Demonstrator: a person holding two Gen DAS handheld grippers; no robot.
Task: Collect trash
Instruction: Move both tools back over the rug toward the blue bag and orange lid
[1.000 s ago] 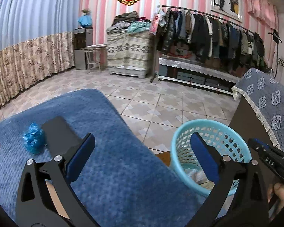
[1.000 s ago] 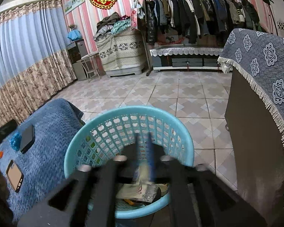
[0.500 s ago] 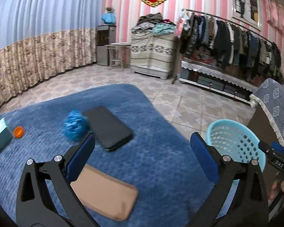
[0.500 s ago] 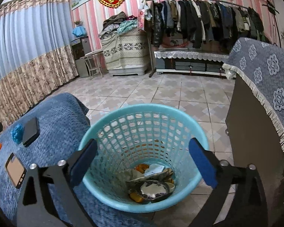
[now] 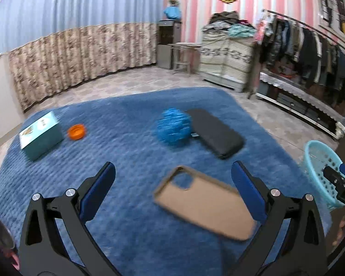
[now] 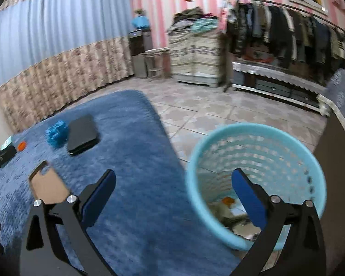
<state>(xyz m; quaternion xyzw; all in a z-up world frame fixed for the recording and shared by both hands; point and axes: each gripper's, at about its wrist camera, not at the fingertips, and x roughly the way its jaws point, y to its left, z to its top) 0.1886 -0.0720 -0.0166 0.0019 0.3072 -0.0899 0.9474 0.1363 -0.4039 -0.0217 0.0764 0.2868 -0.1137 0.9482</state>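
Observation:
A crumpled blue wrapper lies on the blue blanket beside a black phone. A small orange cap sits further left. My left gripper hangs open and empty above the blanket, short of the wrapper. My right gripper is open and empty, its right finger over the light blue basket, which has trash at the bottom. The same basket shows at the right edge of the left wrist view.
A tan phone case lies between the left gripper's fingers on the blanket. A teal box sits at the left. A dark cabinet under a patterned cloth stands right of the basket. Tiled floor lies beyond.
Both grippers have swung left, away from the basket toward the blanket. The right gripper opened over the basket and let a piece of trash drop in. The left stayed open.

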